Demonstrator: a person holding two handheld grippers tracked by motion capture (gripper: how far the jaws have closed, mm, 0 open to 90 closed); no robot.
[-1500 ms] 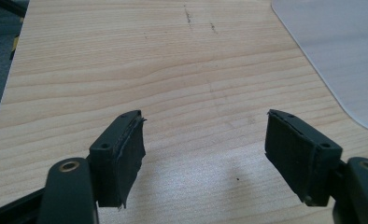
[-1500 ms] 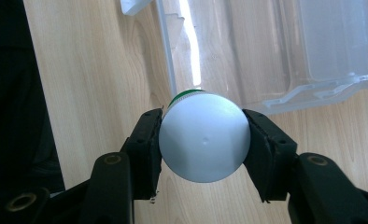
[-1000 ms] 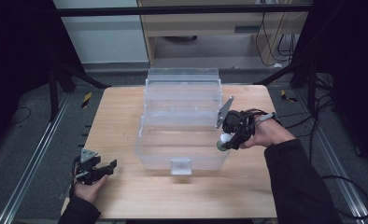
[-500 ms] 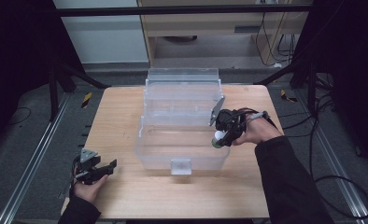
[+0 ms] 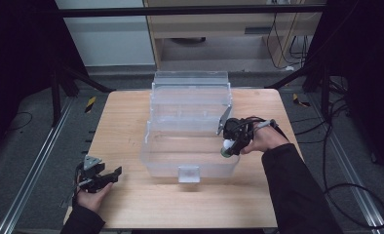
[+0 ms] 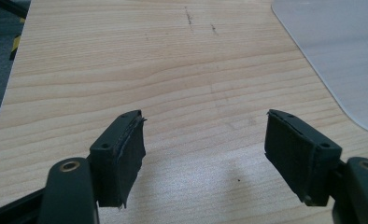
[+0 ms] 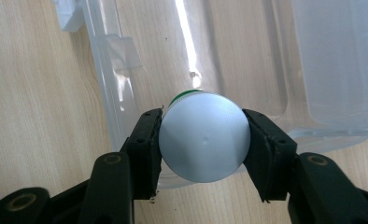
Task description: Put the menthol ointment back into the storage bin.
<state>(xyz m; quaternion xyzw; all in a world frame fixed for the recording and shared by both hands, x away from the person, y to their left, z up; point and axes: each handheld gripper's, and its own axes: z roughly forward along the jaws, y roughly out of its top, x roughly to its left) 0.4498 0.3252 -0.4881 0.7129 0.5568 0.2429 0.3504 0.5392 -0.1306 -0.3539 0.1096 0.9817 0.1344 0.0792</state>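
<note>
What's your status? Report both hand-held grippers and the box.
Left hand-held gripper open, low over bare table. Right hand-held gripper shut on white round-ended object, over clear plastic box near its right wall. Nothing in the way.

Clear plastic tiered box [image 5: 190, 122] at the middle of the light wooden bench [image 5: 131, 204], its tiers stepping back. Right tool [image 5: 227, 147] over the box's front right corner, clamping a white round-ended bottle with a green band [image 7: 203, 142]. Left tool [image 5: 113, 174] near the bench's front left corner, well apart from the box, jaws spread.
</note>
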